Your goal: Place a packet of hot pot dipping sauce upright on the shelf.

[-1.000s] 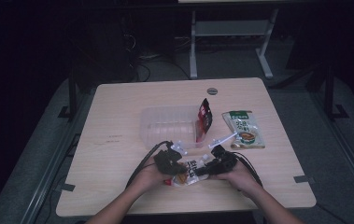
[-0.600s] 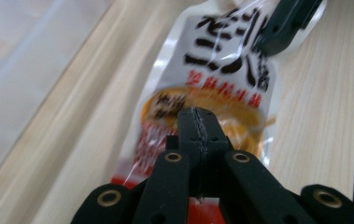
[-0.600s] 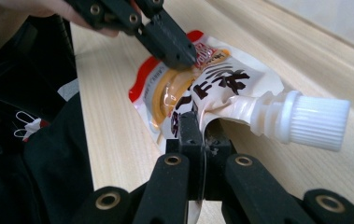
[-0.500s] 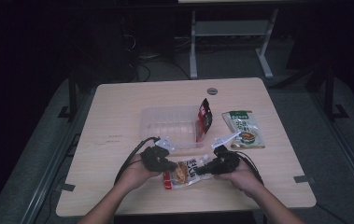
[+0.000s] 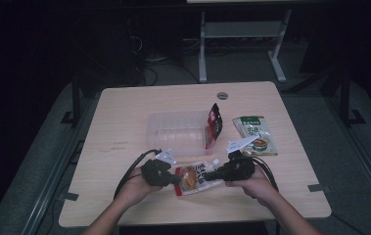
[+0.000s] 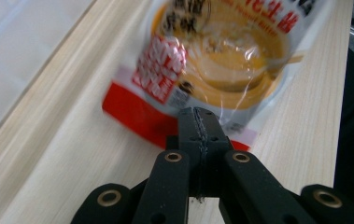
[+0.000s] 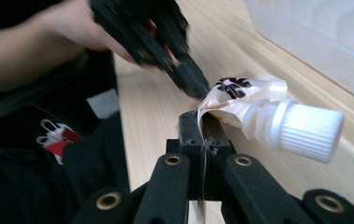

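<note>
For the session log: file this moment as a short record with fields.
surface: wooden table
held item: spouted sauce pouch, white cap
left tongs: shut on the pouch's red bottom edge
right tongs: shut on the pouch's edge beside the spout
behind the pouch: clear plastic tray
at the tray's right end: red and black packet, standing
right of it: green packet, lying flat

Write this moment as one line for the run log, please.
left gripper: shut on pouch bottom edge | right gripper: shut on pouch, beside cap | tray: behind
</note>
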Available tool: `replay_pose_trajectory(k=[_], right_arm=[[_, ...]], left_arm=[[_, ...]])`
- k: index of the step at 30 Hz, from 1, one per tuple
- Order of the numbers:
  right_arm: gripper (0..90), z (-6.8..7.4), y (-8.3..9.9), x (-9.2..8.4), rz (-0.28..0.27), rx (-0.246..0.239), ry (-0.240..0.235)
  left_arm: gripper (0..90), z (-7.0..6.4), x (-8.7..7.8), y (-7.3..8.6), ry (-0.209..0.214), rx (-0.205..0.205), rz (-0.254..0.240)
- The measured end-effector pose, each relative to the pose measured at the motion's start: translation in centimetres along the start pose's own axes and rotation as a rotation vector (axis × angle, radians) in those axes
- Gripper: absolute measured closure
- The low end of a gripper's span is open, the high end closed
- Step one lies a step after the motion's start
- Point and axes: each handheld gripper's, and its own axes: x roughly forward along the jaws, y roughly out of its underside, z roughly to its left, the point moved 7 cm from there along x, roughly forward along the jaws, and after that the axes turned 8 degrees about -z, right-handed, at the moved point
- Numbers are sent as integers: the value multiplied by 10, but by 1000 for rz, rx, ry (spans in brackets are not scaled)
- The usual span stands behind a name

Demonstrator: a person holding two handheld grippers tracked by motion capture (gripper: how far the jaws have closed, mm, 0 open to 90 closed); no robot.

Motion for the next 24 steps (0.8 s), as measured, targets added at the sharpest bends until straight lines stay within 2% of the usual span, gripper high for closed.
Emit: replay_pose_trajectory(k=[3,7,15,19,24], right_arm=[[899,6,-5,-2,-38,-3,-38],[899,11,-10,-3,-57,-25,-57],[898,15,-15,-5,-72,-24,-68],[898,14,-16,-9,-77,-29,-56],[898,13,-19,-13,-78,-40,-35]], left_arm=[[898,-3,6,-2,14,12,5],[897,-11,14,-8,28,27,-4],[865,-20,23,-16,60,44,-30],[808,-17,18,-15,58,35,-34],[645,-9,5,-8,26,18,-46]])
